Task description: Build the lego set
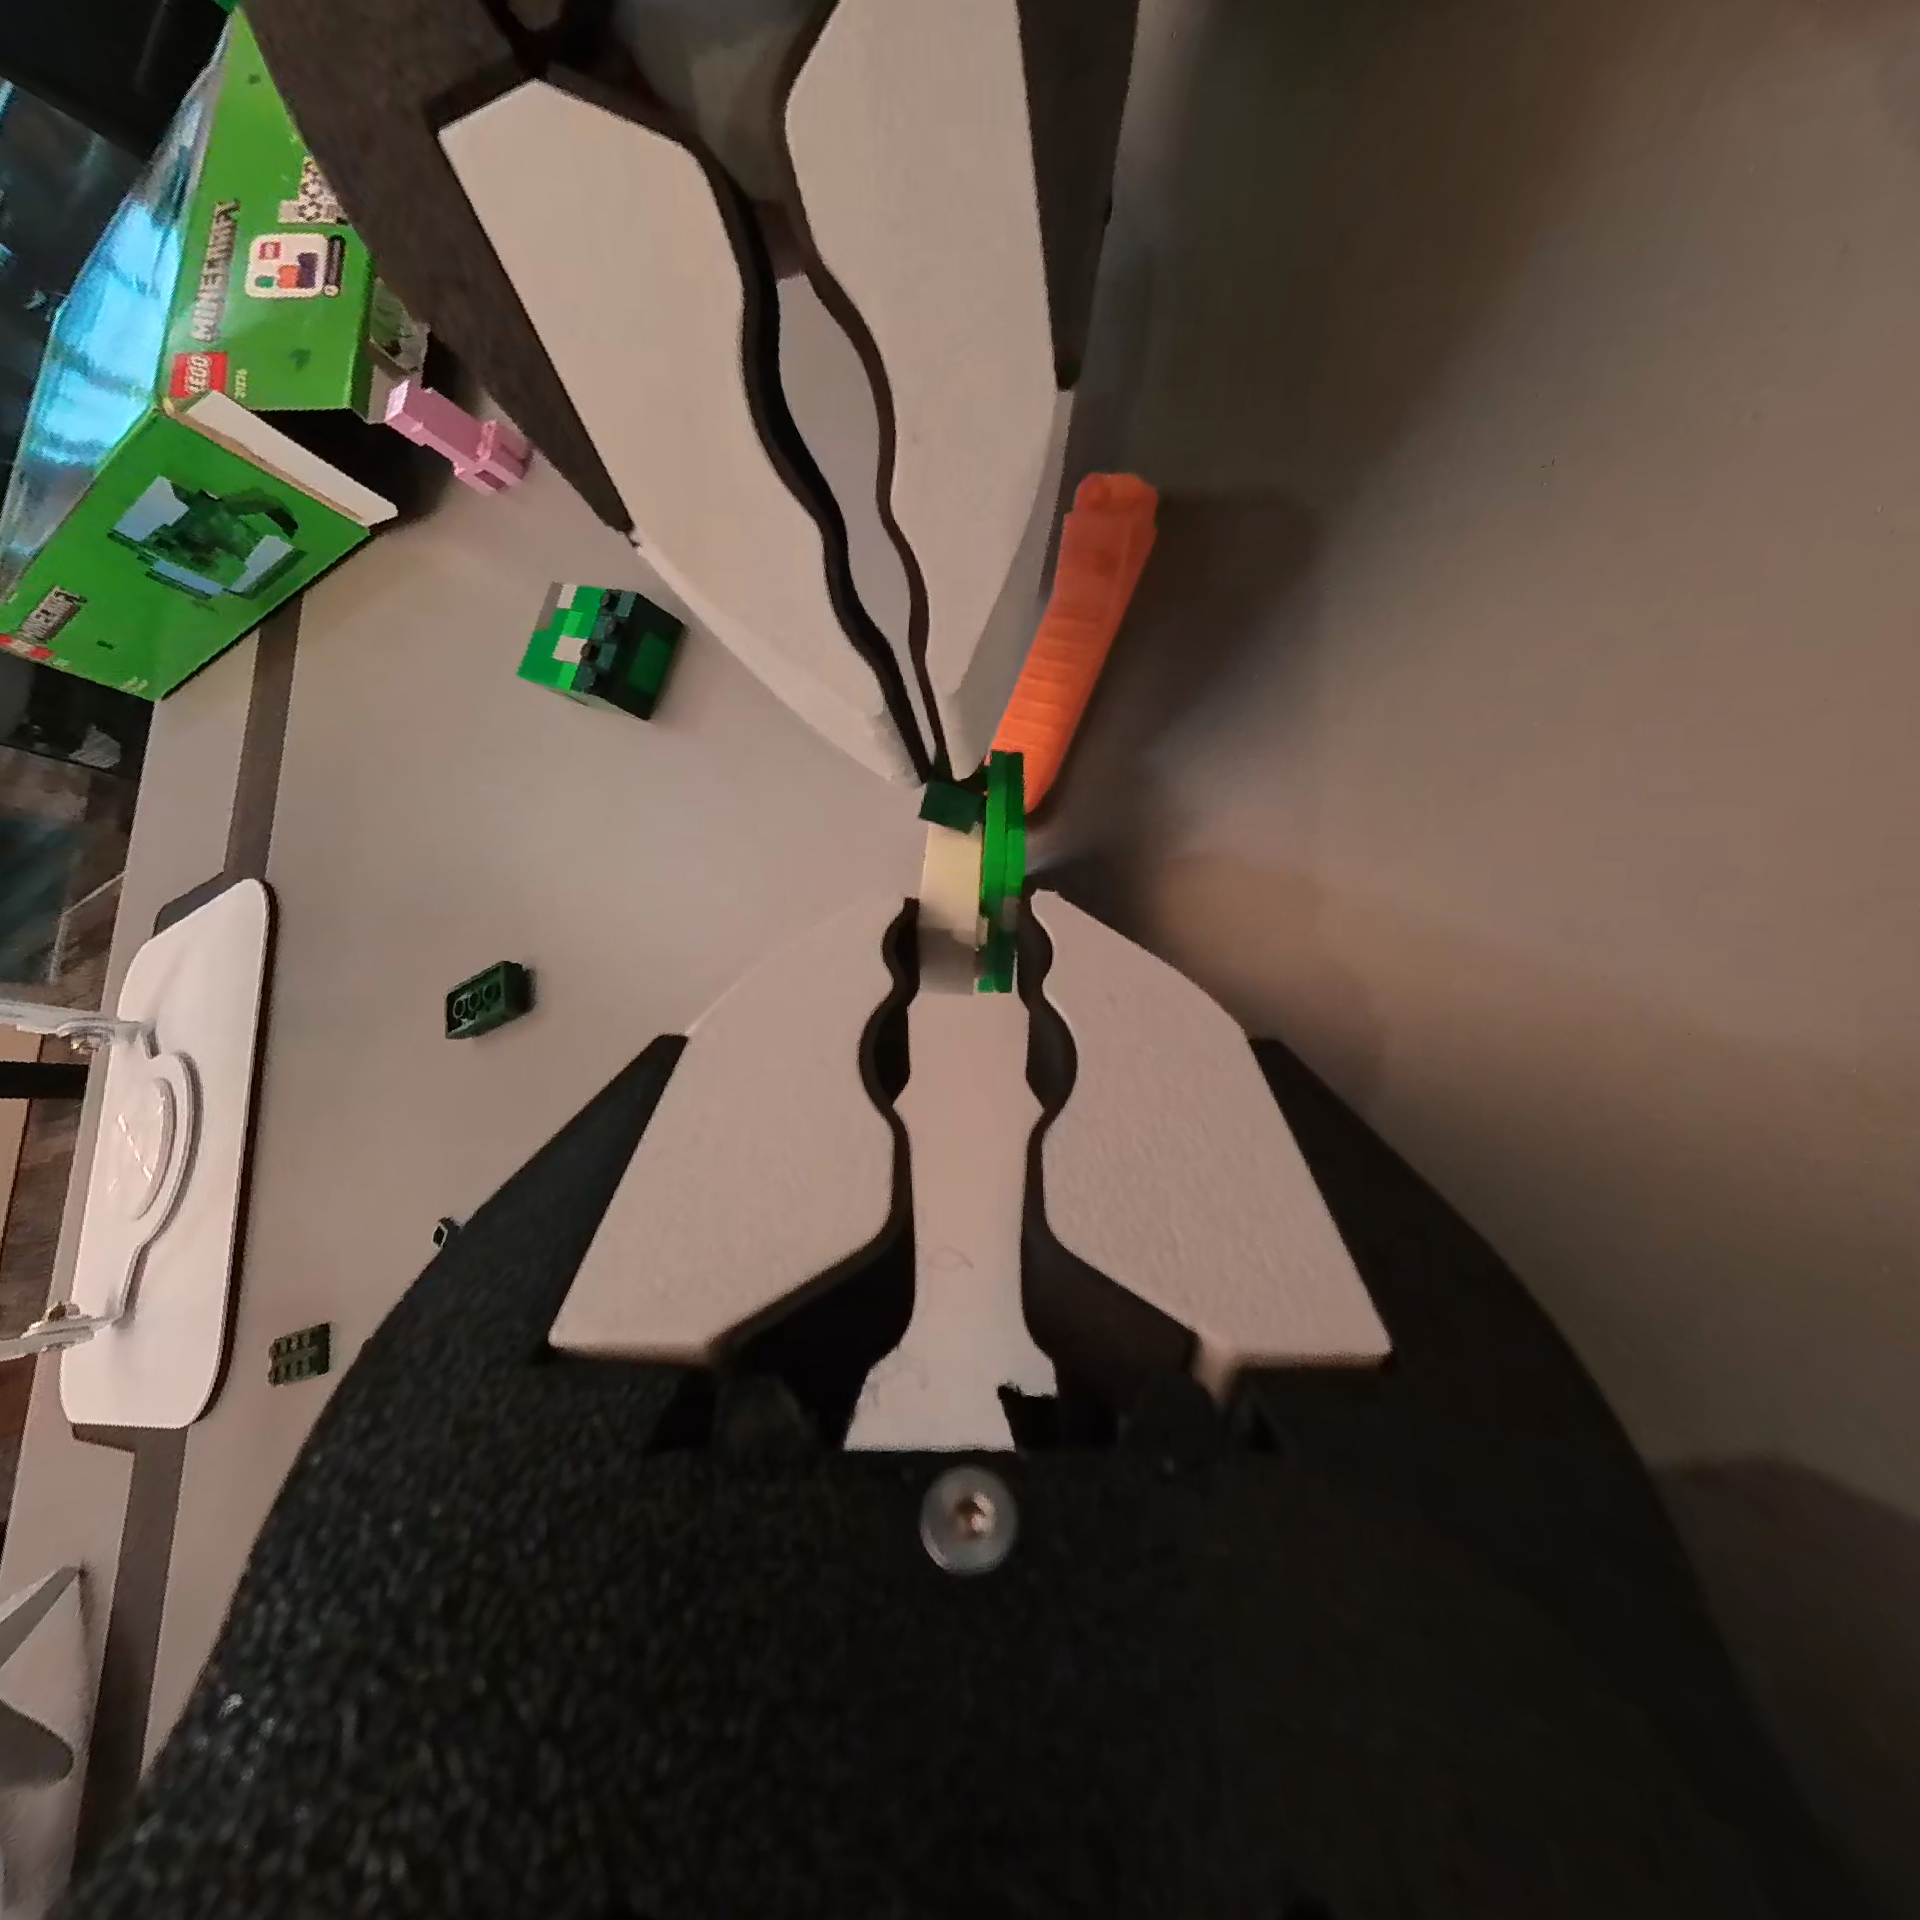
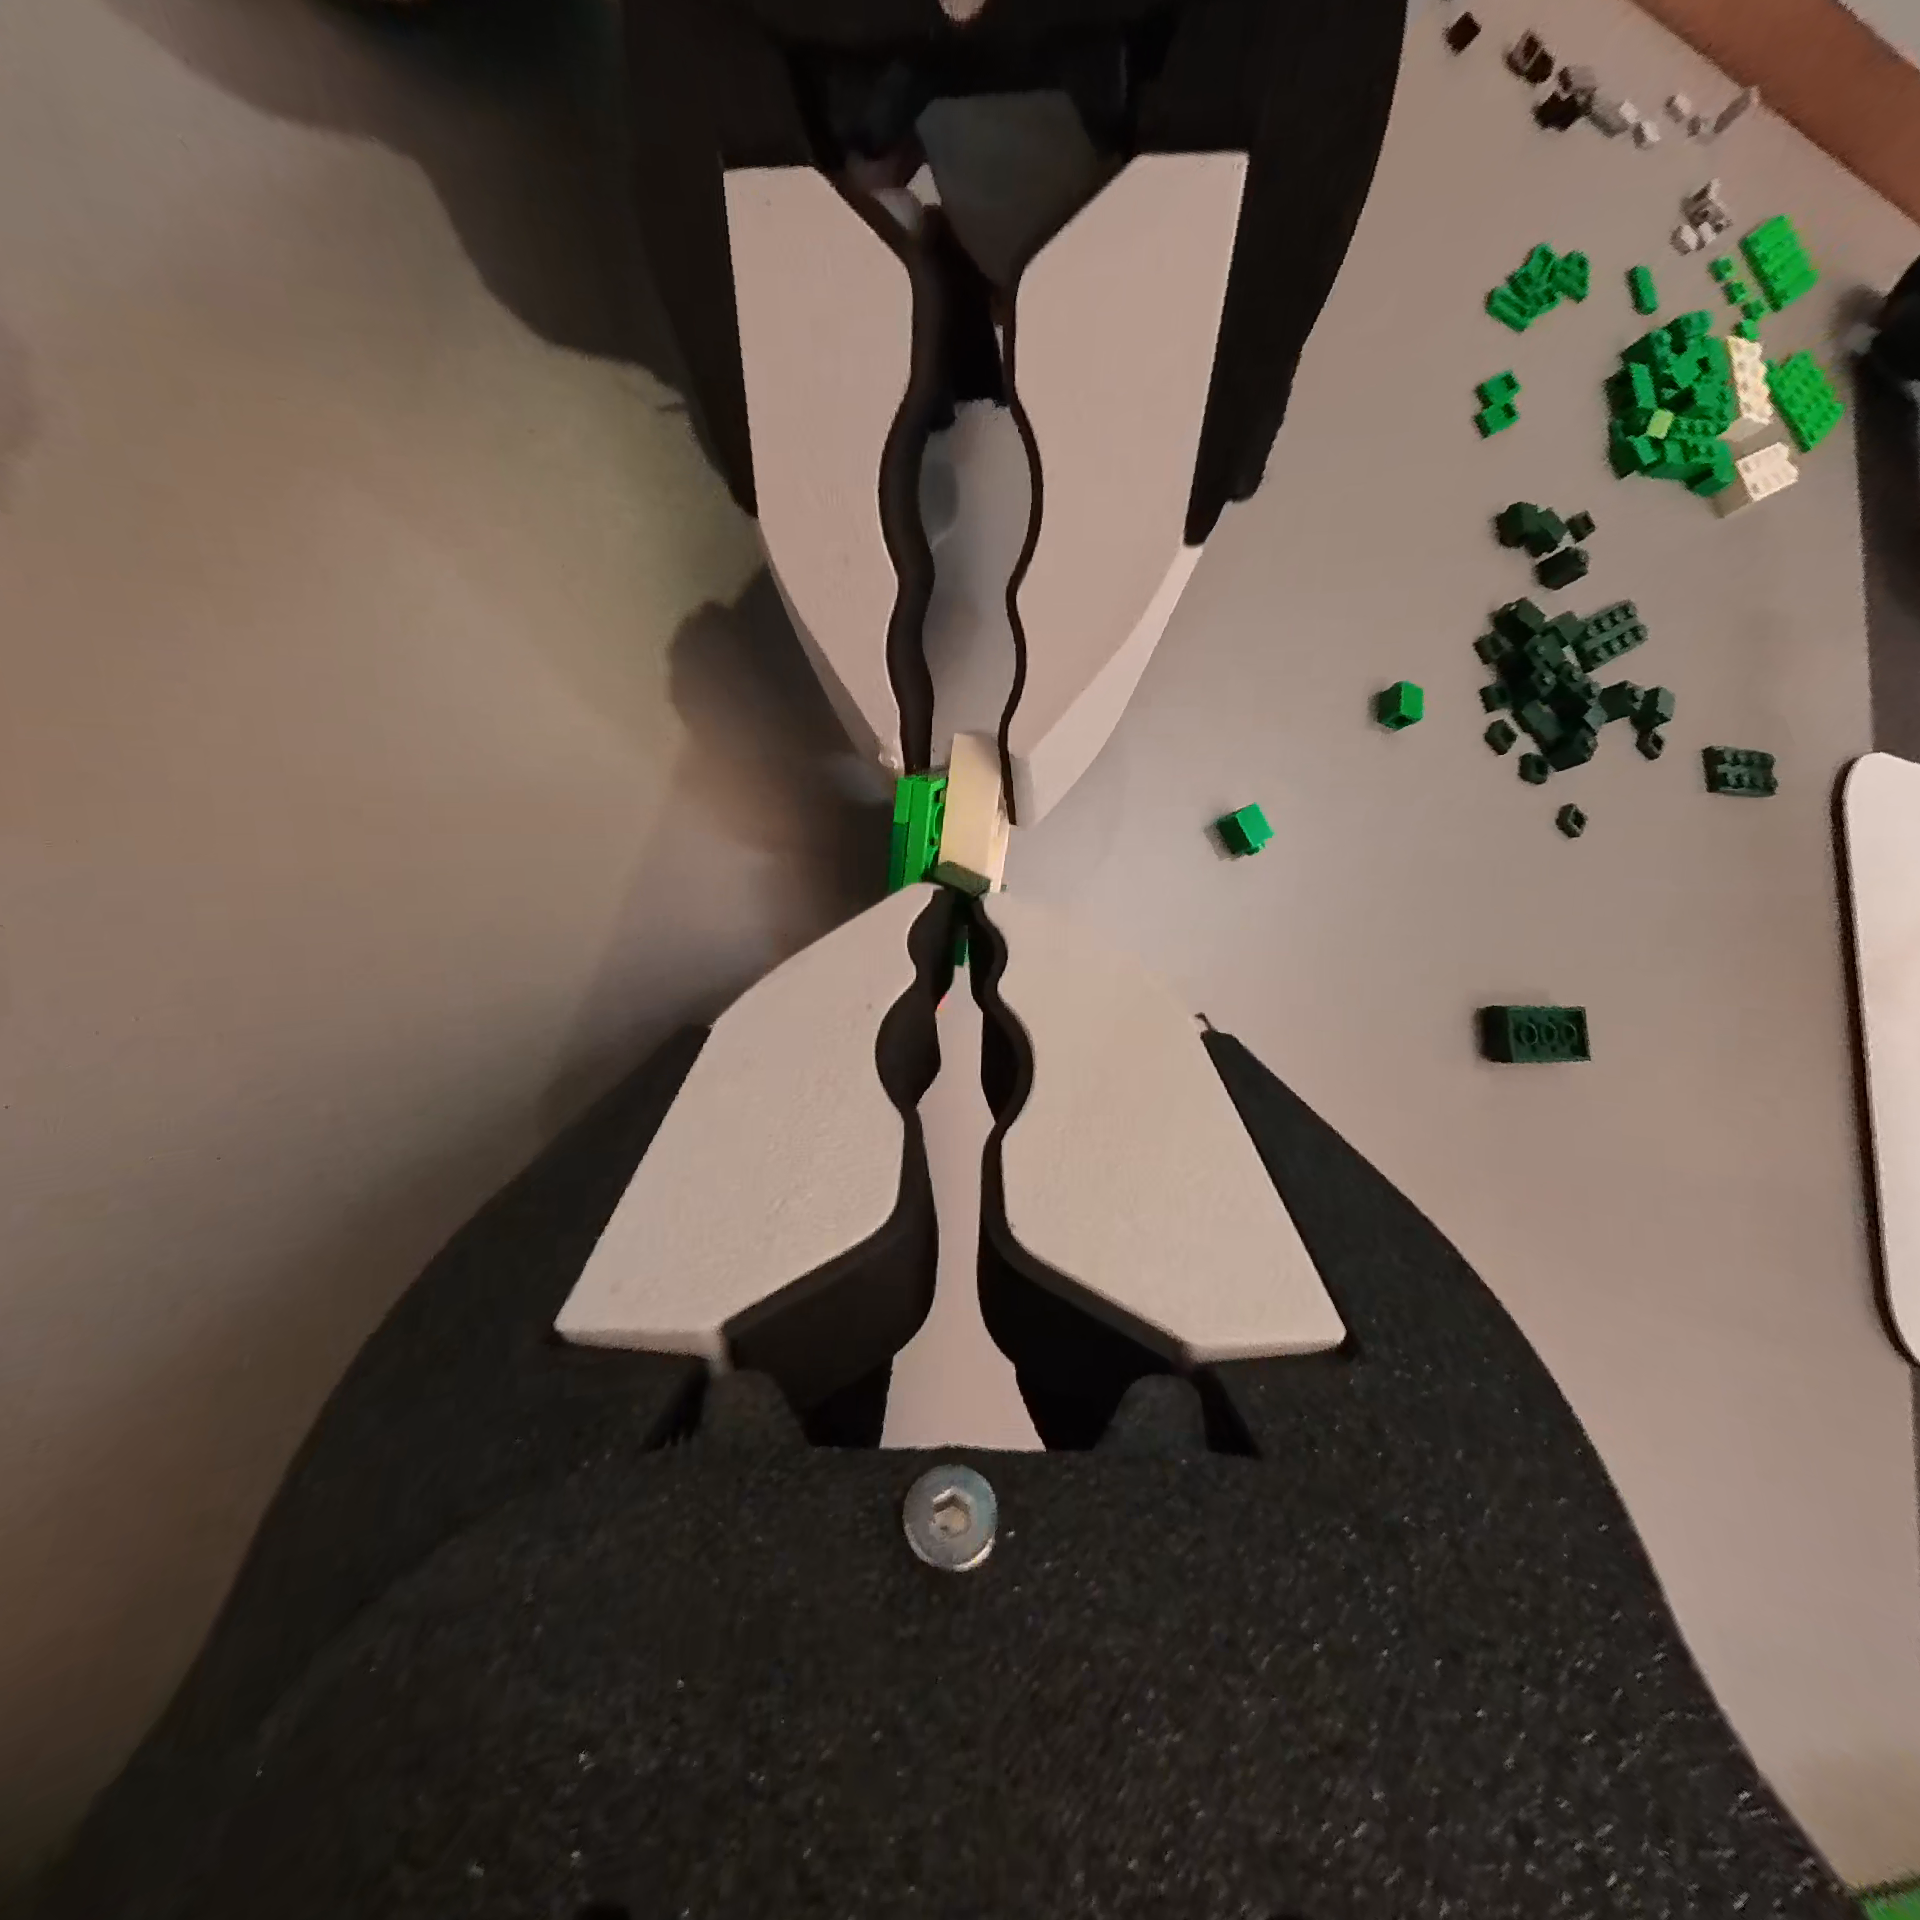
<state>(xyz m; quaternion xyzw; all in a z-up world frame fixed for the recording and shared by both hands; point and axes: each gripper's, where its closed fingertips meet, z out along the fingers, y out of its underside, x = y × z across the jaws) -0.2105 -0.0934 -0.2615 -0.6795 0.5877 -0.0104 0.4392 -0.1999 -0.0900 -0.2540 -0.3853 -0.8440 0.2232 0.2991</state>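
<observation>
— Right up at the lens is the black textured body of the left gripper, its white fingers running forward to a narrow point. How are they set?

— Closed in on a small lego assembly: a cream brick backed by a bright green plate, held on edge between the tips. The right gripper comes in from the far side, nose to nose with it, and its tips pinch a dark green piece at the top of the same assembly.

— And from the other side?

— Same meeting. The right gripper has its fingers nearly touching, clamped at the dark green end of the assembly; the left gripper reaches down from above with the cream brick between its tips.

— So where is the thing?

— Held above the grey table, between both pairs of tips.

— Anything hard to read?

— How the plates join is blurred. An orange brick separator is partly hidden behind the fingers. Loose bright green bricks and dark green bricks lie in heaps well off to the side, and the green lego box is cut off by the edge.
</observation>
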